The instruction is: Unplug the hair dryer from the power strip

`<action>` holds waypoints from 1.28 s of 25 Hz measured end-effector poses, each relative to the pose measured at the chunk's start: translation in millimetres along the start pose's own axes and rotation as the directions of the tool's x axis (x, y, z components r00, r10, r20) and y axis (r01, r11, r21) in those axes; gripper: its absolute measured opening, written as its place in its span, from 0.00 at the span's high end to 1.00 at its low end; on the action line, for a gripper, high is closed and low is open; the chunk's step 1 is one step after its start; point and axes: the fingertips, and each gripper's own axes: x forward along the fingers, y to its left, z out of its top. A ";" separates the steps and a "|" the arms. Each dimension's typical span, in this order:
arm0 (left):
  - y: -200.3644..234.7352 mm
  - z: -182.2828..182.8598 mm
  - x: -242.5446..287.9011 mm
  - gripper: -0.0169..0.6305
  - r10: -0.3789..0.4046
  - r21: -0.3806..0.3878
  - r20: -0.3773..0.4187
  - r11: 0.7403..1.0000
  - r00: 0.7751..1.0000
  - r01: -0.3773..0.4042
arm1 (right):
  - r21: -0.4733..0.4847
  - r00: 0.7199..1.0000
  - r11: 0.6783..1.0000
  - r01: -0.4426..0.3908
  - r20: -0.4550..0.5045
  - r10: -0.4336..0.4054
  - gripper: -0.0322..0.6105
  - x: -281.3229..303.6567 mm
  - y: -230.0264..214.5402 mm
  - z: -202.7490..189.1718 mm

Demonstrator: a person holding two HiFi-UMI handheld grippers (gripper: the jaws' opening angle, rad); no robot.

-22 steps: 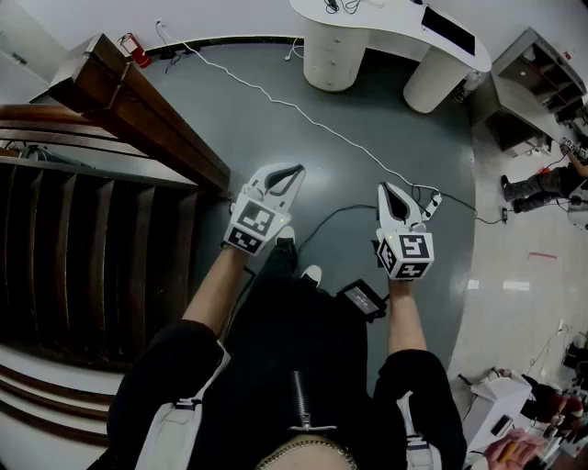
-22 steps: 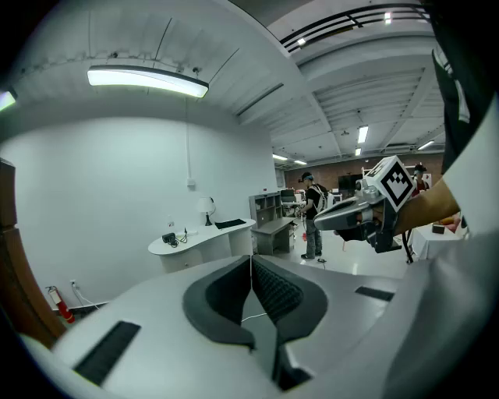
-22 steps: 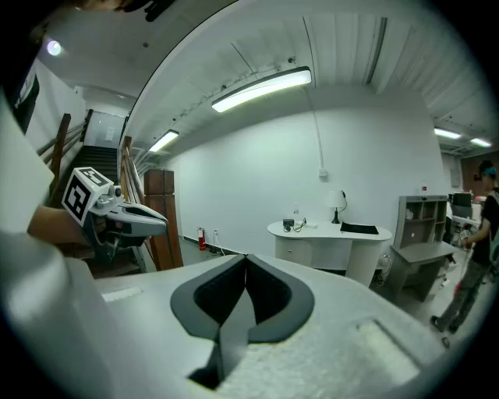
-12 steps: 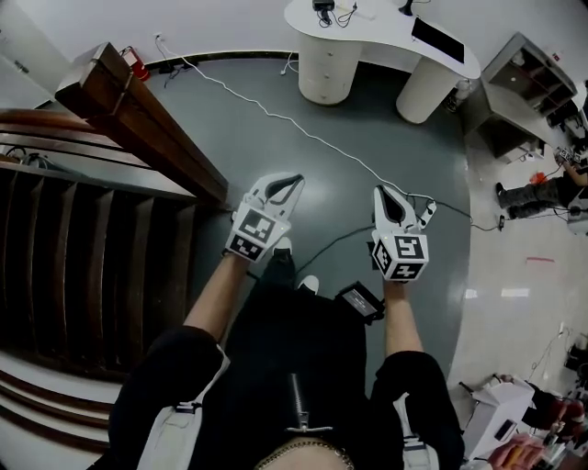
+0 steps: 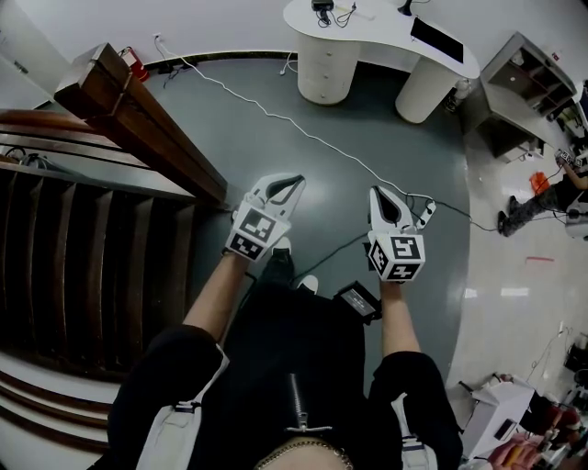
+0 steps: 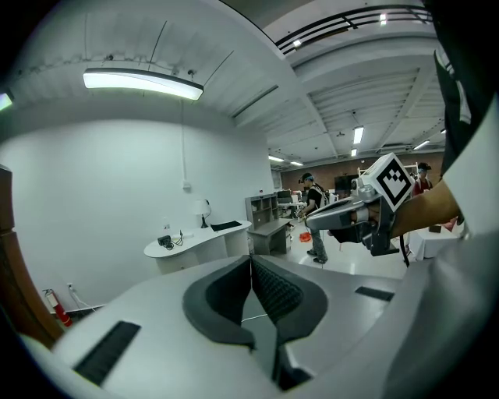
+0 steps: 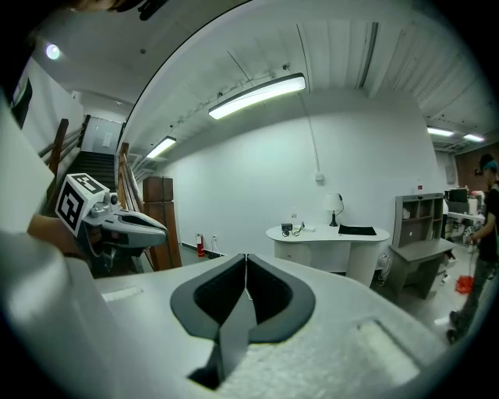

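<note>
Grey floor [image 5: 322, 174] lies under two forearms stretched forward side by side, the left gripper [image 5: 296, 180] and right gripper [image 5: 376, 193] each with fingers [image 6: 274, 290] pressed together on nothing. Only the head view shows the one white power strip [image 5: 425, 212] (on the floor, just past the right tip). The gripper views show one curved table [image 7: 327, 234].

- I read this as an open office or lab workspace, not a home: bare white walls, a smooth grey floor [image 5: 248, 156] and long strip lights [image 7: 257, 95] overhead.
- Ahead of my right gripper [image 5: 378, 191] stands a curved white desk [image 5: 367, 27] with a lamp [image 7: 334, 204], and a grey shelf unit [image 5: 522, 72] to its right.
- Left of my left gripper [image 5: 298, 180] is a dark wooden staircase [image 5: 92, 248], with a red fire extinguisher [image 5: 135, 59] beyond its end.
- Far off to the right, people [image 6: 313, 204] stand among work tables.
</note>
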 end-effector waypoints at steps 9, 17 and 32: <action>-9.3 0.6 5.8 0.95 0.007 -0.011 -0.006 1.000 1.000 -0.007 | 0.010 1.000 1.000 -0.030 -0.007 0.030 0.94 -5.6 -4.5 -4.6; -4.4 -2.1 18.8 0.95 0.003 -0.011 -0.019 1.000 1.000 -0.003 | 0.025 0.999 0.999 -0.047 -0.010 0.047 0.94 6.8 -9.5 -7.9; 82.2 15.5 122.7 0.95 -0.057 -0.024 -0.024 0.998 0.998 0.057 | 0.026 0.998 0.999 -0.040 -0.039 0.041 0.94 120.5 -67.8 27.4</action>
